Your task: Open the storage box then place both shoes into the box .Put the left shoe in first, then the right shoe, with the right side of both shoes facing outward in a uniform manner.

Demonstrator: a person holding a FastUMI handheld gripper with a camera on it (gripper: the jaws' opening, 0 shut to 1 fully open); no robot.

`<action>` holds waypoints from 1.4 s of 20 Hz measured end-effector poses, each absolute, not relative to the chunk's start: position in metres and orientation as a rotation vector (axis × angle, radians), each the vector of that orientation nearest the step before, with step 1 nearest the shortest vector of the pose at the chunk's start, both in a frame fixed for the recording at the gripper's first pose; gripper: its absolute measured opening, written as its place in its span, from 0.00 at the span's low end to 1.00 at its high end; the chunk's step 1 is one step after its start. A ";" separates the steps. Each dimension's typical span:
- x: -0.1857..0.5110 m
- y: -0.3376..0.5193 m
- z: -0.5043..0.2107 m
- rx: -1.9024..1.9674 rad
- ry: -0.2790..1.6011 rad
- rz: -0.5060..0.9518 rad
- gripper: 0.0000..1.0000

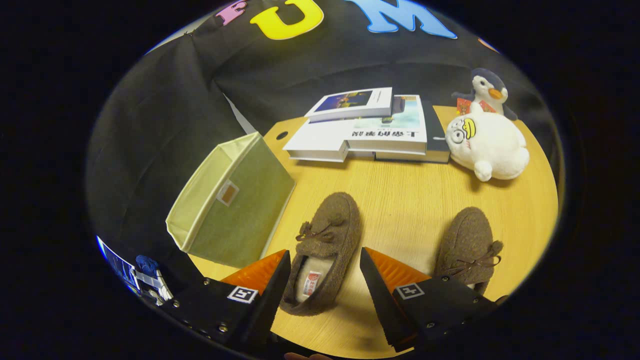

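Above the table (400, 200), gripper (325, 270) spread wide, straddling a brown slipper (325, 250), gripping nothing.

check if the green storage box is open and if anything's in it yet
Open, and empty as far as the view reaches: the green fabric storage box has no lid, and its visible pale lining is bare. Both brown slippers, one between the open gripper's fingers, lie on the table.

Left shoe (325, 250), between my fingers: brown, fuzzy.
Right shoe (467, 245): I note matching brown.
Storage box (235, 200): pale green.
Table (400, 190): light woodgrain.
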State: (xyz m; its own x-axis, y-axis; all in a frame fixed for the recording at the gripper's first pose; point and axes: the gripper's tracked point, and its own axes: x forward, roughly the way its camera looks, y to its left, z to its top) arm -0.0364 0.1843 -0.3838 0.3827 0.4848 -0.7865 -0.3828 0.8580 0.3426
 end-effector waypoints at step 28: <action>0.006 0.172 -0.407 0.194 1.213 0.350 0.08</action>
State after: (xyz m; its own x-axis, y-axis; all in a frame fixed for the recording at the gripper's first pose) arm 0.0064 0.1719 -0.4068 0.3056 0.3645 -0.8796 -0.1598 0.9303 0.3301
